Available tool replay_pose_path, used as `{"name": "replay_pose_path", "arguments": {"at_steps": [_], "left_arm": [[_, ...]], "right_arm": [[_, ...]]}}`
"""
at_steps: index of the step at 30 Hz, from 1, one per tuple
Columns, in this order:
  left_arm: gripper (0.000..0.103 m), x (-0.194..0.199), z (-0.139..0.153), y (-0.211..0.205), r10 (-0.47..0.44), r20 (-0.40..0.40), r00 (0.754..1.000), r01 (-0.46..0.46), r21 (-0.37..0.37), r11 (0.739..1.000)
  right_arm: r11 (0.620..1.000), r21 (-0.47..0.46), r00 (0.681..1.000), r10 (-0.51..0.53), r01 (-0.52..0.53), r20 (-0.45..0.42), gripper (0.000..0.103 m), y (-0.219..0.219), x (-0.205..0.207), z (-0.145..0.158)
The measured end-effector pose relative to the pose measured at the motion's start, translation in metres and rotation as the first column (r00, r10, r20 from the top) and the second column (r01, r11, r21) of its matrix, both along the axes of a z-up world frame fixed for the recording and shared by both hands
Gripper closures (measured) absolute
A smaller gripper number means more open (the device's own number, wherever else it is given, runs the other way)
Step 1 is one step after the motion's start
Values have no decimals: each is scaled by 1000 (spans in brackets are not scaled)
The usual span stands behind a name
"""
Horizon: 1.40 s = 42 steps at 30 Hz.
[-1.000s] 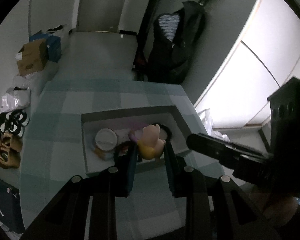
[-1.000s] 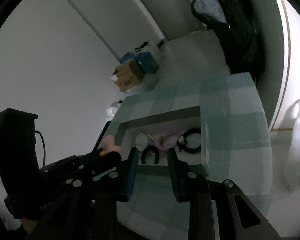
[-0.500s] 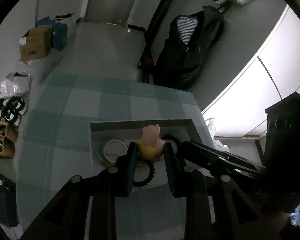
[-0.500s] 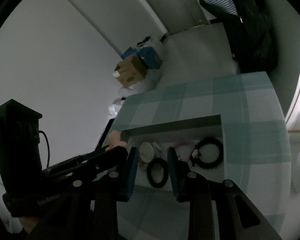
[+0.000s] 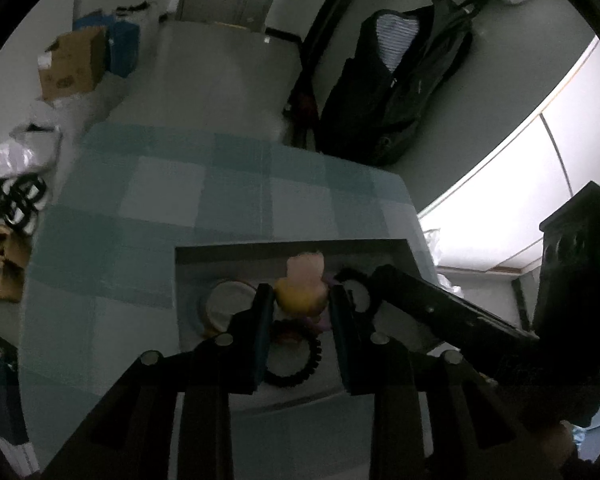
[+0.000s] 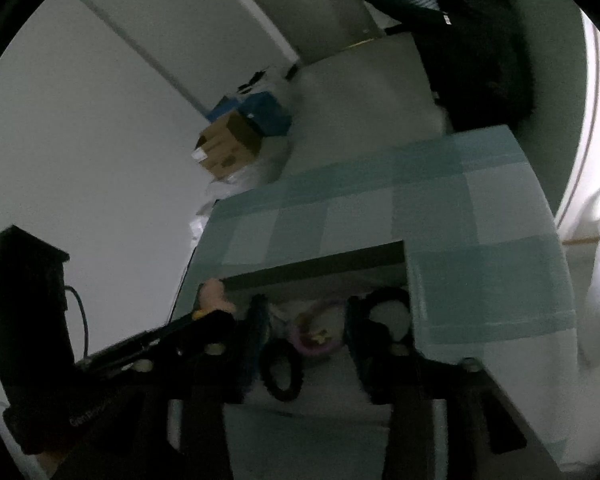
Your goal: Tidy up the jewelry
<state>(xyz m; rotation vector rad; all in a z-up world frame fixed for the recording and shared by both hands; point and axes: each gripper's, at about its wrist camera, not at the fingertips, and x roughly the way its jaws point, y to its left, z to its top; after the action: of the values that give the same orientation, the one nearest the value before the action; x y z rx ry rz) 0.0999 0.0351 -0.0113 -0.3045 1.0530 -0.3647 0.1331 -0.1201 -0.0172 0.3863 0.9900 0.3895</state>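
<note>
**Ana:** Jewelry sits in an open box (image 5: pixel 188 276) on a table with a blue-green checked cloth (image 5: pixel 160 200). Going down in size: a round white tin (image 5: pixel 228 304) at the box's left, a black toothed ring (image 5: pixel 296 364) nearest the camera, a second black ring (image 5: pixel 354 286) toward the right, and a purple ring (image 6: pixel 312 344) between them.

**Ben:** And the pink and yellow toy (image 5: pixel 302 284)?

**Ana:** It is between the fingers of the left gripper (image 5: pixel 302 312), near their tips, above the box's middle. The jaws are opening. The left finger (image 5: pixel 262 320) looks just beside the toy's yellow part, but I cannot tell whether either pad presses on it.

**Ben:** Where is the toothed ring relative to that gripper?

**Ana:** Under it, showing in the gap between the fingers, closer to the camera than the toy.

**Ben:** The right gripper (image 6: pixel 306 312)?

**Ana:** It reaches into the box from the right side. Its jaws are opening too, and stand well apart. Nothing is gripped: the purple ring and a black ring (image 6: pixel 282 372) lie on the box floor in the gap, touching neither finger. The other black ring (image 6: pixel 388 312) lies just outside its right finger.

**Ben:** Do the two tools touch?

**Ana:** In the left camera the right gripper's dark body (image 5: pixel 440 312) lies just beside the left one's right finger; contact I cannot tell.
</note>
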Motion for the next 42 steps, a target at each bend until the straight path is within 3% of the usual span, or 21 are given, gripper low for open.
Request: {"name": "replay_pose_path", "arguments": {"at_steps": [1, 3, 5, 7, 17, 31, 38, 42], "left_arm": [[65, 0, 0, 1, 1, -6, 1000, -1, -1, 1000], [47, -1, -1, 4, 21, -11, 1000, -21, 16, 1000], [46, -4, 0, 6, 21, -9, 1000, -21, 6, 1000], [46, -8, 2, 5, 12, -2, 1000, -12, 12, 1000], [46, -31, 12, -8, -36, 87, 996, 25, 128, 991], [45, -57, 24, 6, 79, 194, 978, -117, 193, 974], [44, -85, 33, 3, 100, 296, 950, -175, 239, 955], [26, -95, 40, 3, 124, 349, 929, -214, 233, 949]], "right_arm": [[1000, 6, 1000, -6, 6, 6, 45, -2, 0, 1], [1000, 15, 1000, -14, 13, 18, 44, -6, -1, 3], [1000, 17, 1000, -18, 17, 23, 36, -9, -2, 3], [1000, 24, 1000, -15, 14, 26, 35, -11, -4, 3], [1000, -2, 996, -11, 12, 91, 19, -18, -22, 17], [998, -57, 984, -2, 12, 177, 7, -15, -51, 30], [999, -44, 962, -11, 23, 273, 1, -18, -76, 43], [997, -67, 951, -14, 36, 309, 0, -18, -89, 46]]}}
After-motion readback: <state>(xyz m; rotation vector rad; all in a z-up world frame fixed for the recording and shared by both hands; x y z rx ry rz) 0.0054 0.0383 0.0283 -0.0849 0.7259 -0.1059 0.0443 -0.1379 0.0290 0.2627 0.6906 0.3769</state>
